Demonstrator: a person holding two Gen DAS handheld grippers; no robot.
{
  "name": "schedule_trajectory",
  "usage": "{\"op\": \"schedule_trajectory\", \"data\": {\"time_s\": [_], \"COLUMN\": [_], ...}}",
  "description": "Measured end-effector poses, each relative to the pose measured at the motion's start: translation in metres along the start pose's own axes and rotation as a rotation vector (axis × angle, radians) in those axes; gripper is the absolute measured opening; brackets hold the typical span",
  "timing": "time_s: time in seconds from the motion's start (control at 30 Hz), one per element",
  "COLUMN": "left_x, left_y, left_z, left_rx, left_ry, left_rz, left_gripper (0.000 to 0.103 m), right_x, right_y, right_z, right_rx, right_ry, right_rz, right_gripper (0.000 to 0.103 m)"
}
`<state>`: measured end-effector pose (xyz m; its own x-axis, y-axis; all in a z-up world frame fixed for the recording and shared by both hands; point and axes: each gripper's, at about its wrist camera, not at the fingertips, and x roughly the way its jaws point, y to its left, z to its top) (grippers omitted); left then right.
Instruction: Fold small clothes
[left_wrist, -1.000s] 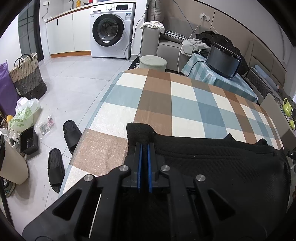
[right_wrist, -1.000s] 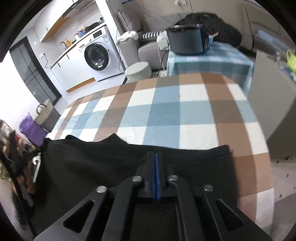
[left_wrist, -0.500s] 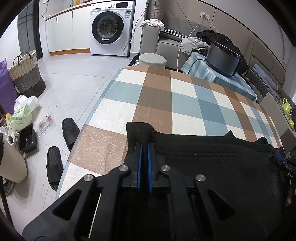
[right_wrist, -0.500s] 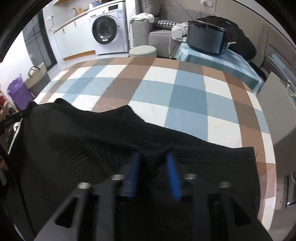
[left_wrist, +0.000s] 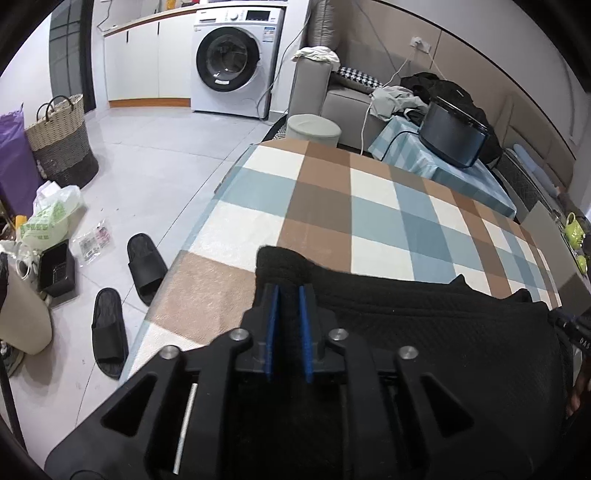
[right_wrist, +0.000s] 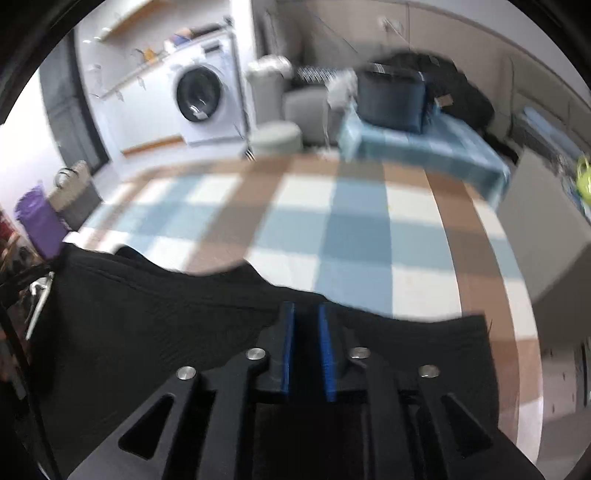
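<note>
Here, nearest the lens in the left wrist view, the left gripper (left_wrist: 287, 291) points toward 12 o'clock with its blue pads (left_wrist: 273, 325) a narrow gap apart and opening; dark cloth lies under and between them, and no pad presses on it. The black garment (left_wrist: 424, 332) lies flat on the checked tablecloth (left_wrist: 321, 206), its long axis running from 9 to 3 o'clock across the near edge of the table. The left gripper stands over the garment's 9 o'clock end, where a small lobe of fabric rises just beyond the fingertips.

In the right wrist view, blurred by motion, the right gripper (right_wrist: 306, 310) likewise points to 12 o'clock, jaws opening, over the same garment (right_wrist: 147, 332) near its far hem. Most of the cloth stretches from this gripper toward 9 o'clock; only a short span reaches 3 o'clock. Each gripper thus covers one end; judged so, a fold would carry the near edge toward 12 o'clock. Beyond lies bare tablecloth.
</note>
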<state>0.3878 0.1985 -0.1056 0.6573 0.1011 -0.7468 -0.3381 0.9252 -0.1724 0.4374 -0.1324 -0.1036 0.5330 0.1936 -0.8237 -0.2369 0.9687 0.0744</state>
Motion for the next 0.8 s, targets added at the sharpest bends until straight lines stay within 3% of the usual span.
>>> {"op": "schedule_trajectory", "data": {"time_s": [0.07,0.13,0.23,0.3,0.4,0.47,0.6,0.8], "left_x": [-0.007,-0.021,-0.052,-0.079,-0.118,-0.139,-0.177,-0.208], "left_y": [0.005,0.010,0.015,0.019,0.022,0.024,0.026,0.043], "left_z": [-0.001,-0.003,-0.009,-0.017,-0.036,-0.051,-0.094,-0.161], "left_rx": [-0.019,-0.032,-0.032,-0.036,-0.034,-0.037,-0.027,-0.091], "left_ry": [0.014,0.008,-0.006,-0.025,-0.049,-0.047,-0.024,0.028], "left_rz": [-0.008,-0.024,-0.039,-0.053,-0.075,-0.089,-0.104,-0.086], "left_gripper": [0.024,0.026,0.036,0.053,0.073,0.080,0.085,0.088], "right_x": [-0.004,-0.019,-0.054,-0.084,-0.132,-0.156,-0.203,-0.225], "right_y": [-0.007,-0.015,-0.026,-0.036,-0.053,-0.062,-0.076,-0.078], "right_z": [-0.005,-0.012,-0.029,-0.047,-0.083,-0.108,-0.178,-0.264], "right_rx": [0.050,0.097,0.151,0.207,0.303,0.352,0.502,0.694], "right_ry": [0.002,-0.015,-0.060,-0.093,-0.137,-0.150,-0.173,-0.135], "right_rz": [0.052,0.106,0.148,0.173,0.211,0.218,0.248,0.288], "right_gripper": [0.037,0.060,0.072,0.079,0.084,0.085,0.089,0.089]}}
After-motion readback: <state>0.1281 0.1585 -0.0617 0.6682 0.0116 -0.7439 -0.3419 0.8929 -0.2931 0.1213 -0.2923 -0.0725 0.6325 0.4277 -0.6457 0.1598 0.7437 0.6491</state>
